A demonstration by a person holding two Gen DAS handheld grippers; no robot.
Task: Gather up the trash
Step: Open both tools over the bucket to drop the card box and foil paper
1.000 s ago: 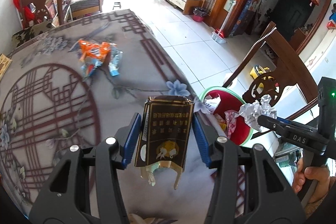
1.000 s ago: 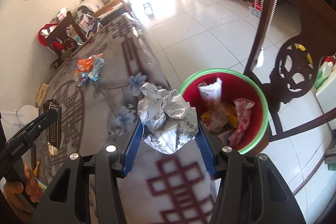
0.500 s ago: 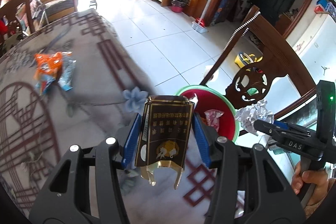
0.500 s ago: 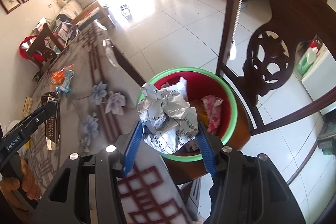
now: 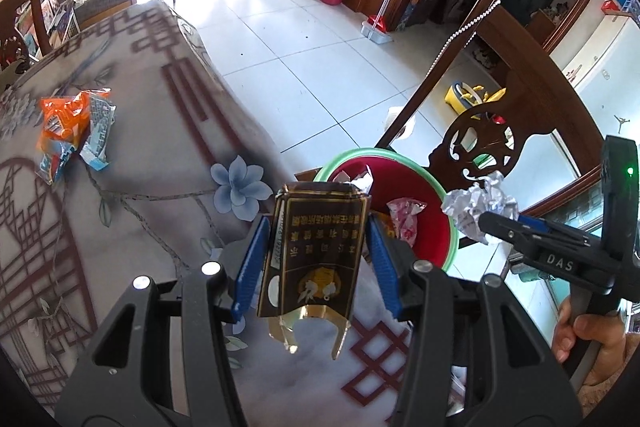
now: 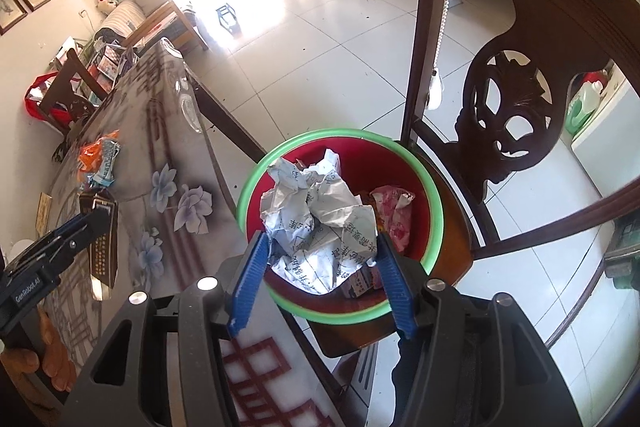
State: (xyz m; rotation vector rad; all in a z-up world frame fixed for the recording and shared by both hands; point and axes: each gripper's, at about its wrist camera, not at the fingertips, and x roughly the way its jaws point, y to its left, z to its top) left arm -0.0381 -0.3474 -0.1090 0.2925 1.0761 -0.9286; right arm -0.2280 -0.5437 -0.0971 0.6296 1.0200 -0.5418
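Note:
My left gripper (image 5: 316, 227) is shut on a flattened dark carton with gold print (image 5: 316, 255), held above the table's edge, left of the bin. The bin (image 6: 336, 135) is red with a green rim, stands on a chair seat and holds several wrappers. My right gripper (image 6: 320, 239) hangs right over it with a ball of crumpled printed paper (image 6: 320, 219) between its blue pads. Its jaws are opening, and the paper still touches both pads. The left wrist view shows that paper (image 5: 476, 199) at the right gripper's tip (image 5: 492, 223).
Orange and blue snack wrappers (image 5: 68, 131) lie farther back on the patterned tablecloth (image 5: 140, 187). A carved wooden chair back (image 6: 512, 99) rises just behind the bin. White tiled floor stretches beyond the table, and a hand (image 5: 588, 335) grips the right tool.
Both grippers have moved from over the table toward the bin; the paper ball now hangs above its opening. The right jaws stand slightly wider. The carton stays clamped.

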